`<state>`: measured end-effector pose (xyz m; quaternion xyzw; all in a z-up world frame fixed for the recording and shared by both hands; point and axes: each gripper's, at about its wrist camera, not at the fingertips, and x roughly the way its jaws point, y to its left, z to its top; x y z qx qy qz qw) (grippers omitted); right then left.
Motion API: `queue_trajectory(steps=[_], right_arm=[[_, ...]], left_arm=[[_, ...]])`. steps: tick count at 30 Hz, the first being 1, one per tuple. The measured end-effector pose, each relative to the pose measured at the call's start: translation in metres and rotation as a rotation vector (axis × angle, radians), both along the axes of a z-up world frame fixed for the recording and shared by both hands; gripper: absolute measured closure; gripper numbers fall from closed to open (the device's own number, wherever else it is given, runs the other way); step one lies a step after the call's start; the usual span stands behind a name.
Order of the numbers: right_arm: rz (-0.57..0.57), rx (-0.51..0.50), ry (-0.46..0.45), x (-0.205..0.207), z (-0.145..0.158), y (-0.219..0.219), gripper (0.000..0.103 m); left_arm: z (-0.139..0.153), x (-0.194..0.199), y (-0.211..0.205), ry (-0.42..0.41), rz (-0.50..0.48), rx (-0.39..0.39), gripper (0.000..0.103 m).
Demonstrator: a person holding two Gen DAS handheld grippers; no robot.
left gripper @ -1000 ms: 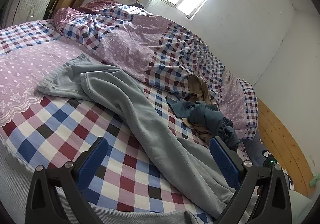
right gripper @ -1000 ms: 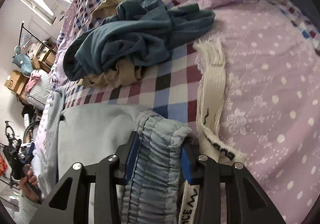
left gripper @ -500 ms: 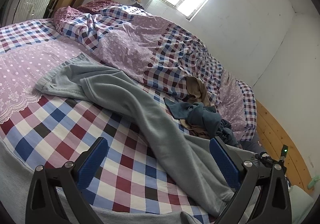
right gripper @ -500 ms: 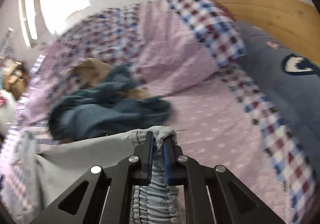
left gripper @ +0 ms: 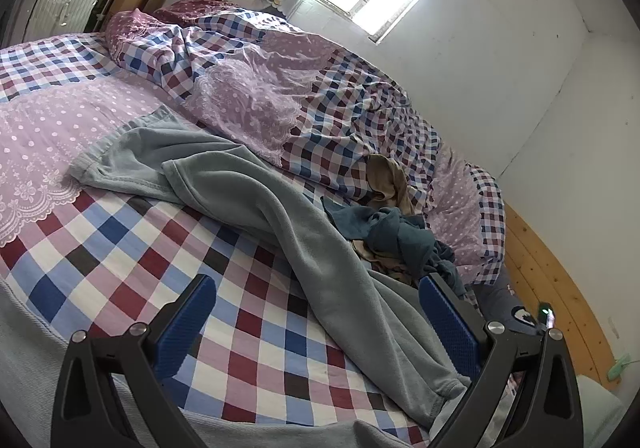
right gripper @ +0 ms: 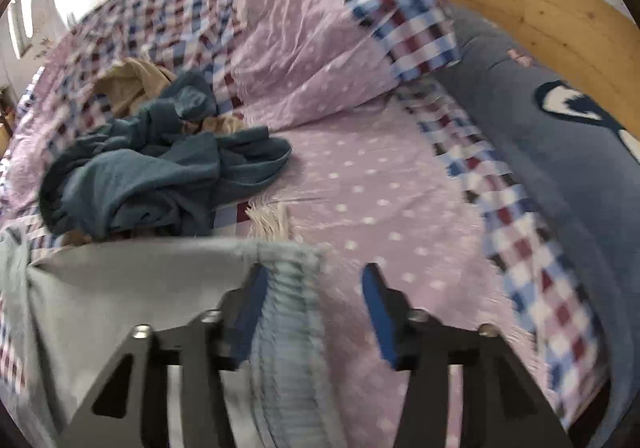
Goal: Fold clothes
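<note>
Lying across the bed [left gripper: 120, 248], grey sweatpants [left gripper: 320, 248] touch a teal-and-tan clothes heap [right gripper: 160, 176]; left gripper [left gripper: 316, 324] wide, empty; right gripper [right gripper: 312, 288] opening, waistband against one pad

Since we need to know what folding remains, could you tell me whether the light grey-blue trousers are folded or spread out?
Spread out, not folded: the light grey-blue trousers lie stretched lengthwise across the checked bedsheet, legs loosely overlapping.

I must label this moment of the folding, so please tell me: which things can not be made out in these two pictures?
- Left view: the light blue trousers' near end, cut off by the bottom edge.
- Right view: whether the right gripper's opening fingers touch the ribbed waistband; motion blur.
- Both views: the tan garment, largely under the dark teal garment.
</note>
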<state>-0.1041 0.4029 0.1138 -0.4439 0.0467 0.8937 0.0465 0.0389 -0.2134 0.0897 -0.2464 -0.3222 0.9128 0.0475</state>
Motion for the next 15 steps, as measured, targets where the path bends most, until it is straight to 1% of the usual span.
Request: queue_trajectory(steps=[2,4,7,11,13,15], right_arm=[[0.016,-0.028,-0.015,0.03,0.01,0.011,0.048],[0.028,-0.051,-0.03,0.072,0.019,0.022,0.048],[0.042,-0.089,-0.046,0.13,0.023,0.035,0.048],[-0.009,-0.098,-0.086,0.201,0.013,0.054,0.048],[-0.057,-0.109,-0.122,0.226,0.002,0.063,0.048],[-0.108,-0.143,-0.14,0.241,-0.009,0.068,0.048]], left_arm=[[0.001,0.001,0.0,0.003,-0.001,0.006,0.0],[0.001,0.003,0.001,0.007,-0.006,0.008,0.0],[0.003,0.005,0.002,0.015,-0.016,0.007,0.0],[0.006,0.009,0.007,0.031,-0.028,0.004,0.0],[0.007,0.01,0.01,0.036,-0.033,-0.009,0.0],[0.007,0.012,0.014,0.041,-0.037,-0.024,0.0]])
